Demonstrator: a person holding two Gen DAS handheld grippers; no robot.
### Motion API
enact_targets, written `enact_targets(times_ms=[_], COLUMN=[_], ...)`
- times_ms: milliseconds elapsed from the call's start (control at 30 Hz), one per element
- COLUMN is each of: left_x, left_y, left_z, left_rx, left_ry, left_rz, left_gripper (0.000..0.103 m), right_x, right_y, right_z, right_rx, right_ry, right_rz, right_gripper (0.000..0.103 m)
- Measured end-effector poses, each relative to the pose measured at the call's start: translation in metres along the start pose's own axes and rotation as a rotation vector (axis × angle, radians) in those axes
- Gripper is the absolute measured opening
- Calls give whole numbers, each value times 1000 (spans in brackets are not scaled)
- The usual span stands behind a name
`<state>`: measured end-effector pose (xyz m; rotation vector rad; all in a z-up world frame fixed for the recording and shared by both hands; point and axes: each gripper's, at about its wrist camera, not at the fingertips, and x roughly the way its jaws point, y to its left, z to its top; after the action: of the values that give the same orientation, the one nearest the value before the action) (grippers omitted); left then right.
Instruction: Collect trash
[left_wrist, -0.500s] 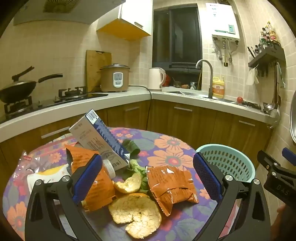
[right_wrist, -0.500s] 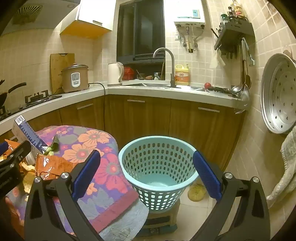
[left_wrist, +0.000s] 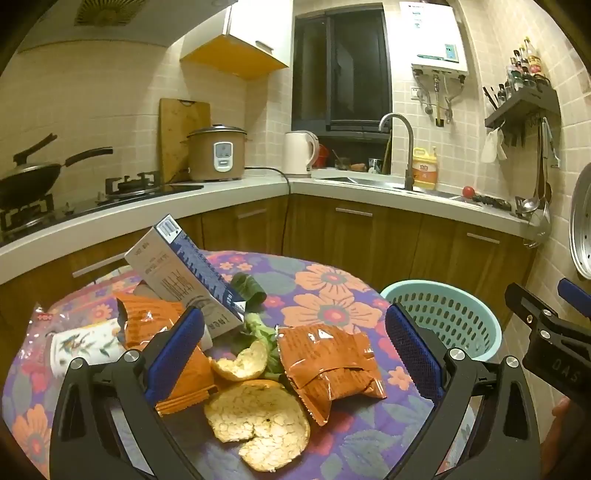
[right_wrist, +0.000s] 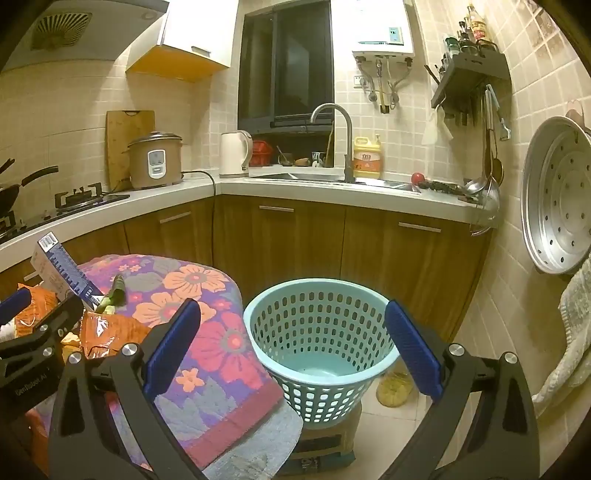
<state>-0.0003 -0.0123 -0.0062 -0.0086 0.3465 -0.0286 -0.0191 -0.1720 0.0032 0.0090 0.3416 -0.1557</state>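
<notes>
With both claws spread wide and empty, the left gripper (left_wrist: 293, 354) faces the light, crinkly orange wrapper (left_wrist: 330, 363), best pinched at its crumpled 6 o'clock edge, while the right gripper (right_wrist: 291, 349) hovers toward the basket (right_wrist: 321, 295).

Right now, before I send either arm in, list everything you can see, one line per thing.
Snack wrappers: two, orange, crumpled on the table, one either side of the peels.
Citrus peels: two, pale yellow, nearest table edge, between the wrappers.
Carton: one, white and blue, tilted, behind the wrappers.
Green scraps: a few, right of the carton.
Printed white packet: one, far left.
Tablecloth: purple, orange flowers.
Basket: one, light blue, nothing visible inside, on a low stand beside the table.
Left tongs: open, over the trash pile.
Right tongs: open, facing the basket.
</notes>
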Motion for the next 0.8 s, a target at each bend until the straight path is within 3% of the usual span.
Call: enact_targets(times_ms=[800], left_x=[-3], left_y=[3], left_z=[0], left_rx=[-15], left_ry=[3], left_rz=[-16], left_gripper=[95], right_x=[2], right_y=[0], right_z=[1], right_rx=[16], right_ry=[-13], right_rz=[-12], right_gripper=[95])
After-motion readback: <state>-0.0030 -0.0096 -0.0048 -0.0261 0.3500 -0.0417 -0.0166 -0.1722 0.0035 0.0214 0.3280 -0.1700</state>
